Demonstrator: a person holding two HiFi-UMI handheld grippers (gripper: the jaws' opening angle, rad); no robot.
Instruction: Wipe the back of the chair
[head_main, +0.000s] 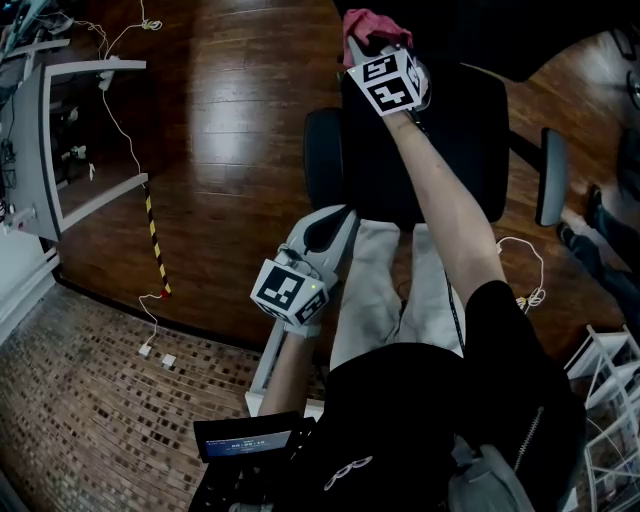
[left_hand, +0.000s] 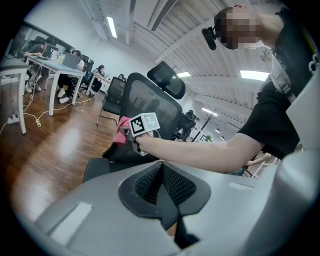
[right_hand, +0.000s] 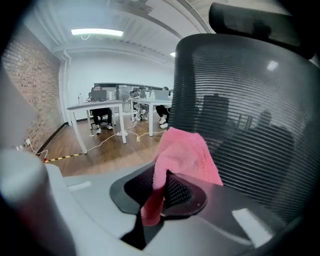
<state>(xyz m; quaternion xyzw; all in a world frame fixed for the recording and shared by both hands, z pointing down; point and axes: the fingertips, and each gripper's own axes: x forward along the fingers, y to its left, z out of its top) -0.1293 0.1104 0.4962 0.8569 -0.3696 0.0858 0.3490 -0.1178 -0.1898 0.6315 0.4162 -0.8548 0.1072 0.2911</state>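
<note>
Up at the chair back (right_hand: 250, 110), the right tool (right_hand: 162, 185) is clamped on a pink cloth (right_hand: 187, 155), fuzzy and bunched, held right at the black ribbed mesh. Only its own view shows that weave; from the head view the chair (head_main: 450, 130) is just a dark slab. The left gripper view gives the side-on shape: curved back, padded headrest (left_hand: 167, 80) on top, cloth at the near edge. The left tool (left_hand: 162, 172), with its smooth grey shell, has its jaws pressed together on nothing and hovers low by the seat.
</note>
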